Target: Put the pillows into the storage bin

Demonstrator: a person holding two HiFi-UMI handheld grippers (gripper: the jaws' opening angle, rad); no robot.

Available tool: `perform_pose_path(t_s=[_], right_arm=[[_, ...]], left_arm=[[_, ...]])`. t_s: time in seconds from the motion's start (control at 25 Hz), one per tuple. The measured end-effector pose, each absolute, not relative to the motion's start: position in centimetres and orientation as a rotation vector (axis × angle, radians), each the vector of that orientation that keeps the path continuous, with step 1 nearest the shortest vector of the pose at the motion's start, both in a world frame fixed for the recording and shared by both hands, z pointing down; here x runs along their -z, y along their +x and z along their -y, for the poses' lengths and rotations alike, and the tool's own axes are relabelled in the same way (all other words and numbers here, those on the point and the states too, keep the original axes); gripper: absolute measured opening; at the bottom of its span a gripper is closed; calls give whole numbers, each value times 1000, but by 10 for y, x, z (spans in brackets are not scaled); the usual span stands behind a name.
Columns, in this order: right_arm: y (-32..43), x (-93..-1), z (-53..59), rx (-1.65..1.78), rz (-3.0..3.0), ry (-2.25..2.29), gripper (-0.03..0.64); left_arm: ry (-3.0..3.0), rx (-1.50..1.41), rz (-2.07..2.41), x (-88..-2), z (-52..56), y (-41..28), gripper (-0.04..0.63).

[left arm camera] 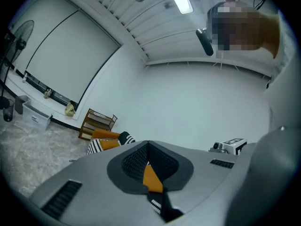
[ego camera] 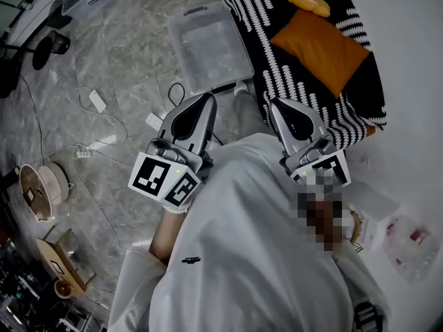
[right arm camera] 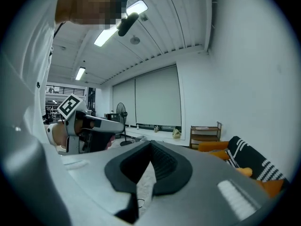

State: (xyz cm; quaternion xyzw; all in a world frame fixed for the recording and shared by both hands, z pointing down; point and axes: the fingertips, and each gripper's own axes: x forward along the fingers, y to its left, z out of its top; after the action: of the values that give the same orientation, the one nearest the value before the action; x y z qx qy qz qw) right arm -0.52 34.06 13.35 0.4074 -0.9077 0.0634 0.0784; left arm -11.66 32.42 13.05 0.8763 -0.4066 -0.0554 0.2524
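Left gripper (ego camera: pixel 205 99) and right gripper (ego camera: pixel 276 106) — each pressed together, empty — near storage bin (ego camera: pixel 185 64) and orange pillow (ego camera: pixel 320 47).

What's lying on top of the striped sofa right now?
One orange pillow lies on the striped sofa, with a smaller yellow item beyond it. Part of the sofa's near end is covered by the right tool, so anything there is unseen.

I can read no word or number here. The only signs are black-and-white square codes (ego camera: pixel 166 178) on my left gripper (ego camera: pixel 206 99) and right gripper (ego camera: pixel 275 104). A dark print (ego camera: pixel 190 260) on my white shirt (ego camera: pixel 242 268) is too small to read.
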Motion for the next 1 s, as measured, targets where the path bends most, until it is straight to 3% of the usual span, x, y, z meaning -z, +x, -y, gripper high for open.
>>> perform_pose_path(t_s=[0.44, 1.0], right_arm=[[107, -164, -166, -307, 2719, 1192, 11], [213, -191, -61, -352, 2733, 1202, 11]], left_arm=[[2349, 24, 1123, -135, -158, 1, 8], [2303, -73, 1226, -145, -66, 75, 8]])
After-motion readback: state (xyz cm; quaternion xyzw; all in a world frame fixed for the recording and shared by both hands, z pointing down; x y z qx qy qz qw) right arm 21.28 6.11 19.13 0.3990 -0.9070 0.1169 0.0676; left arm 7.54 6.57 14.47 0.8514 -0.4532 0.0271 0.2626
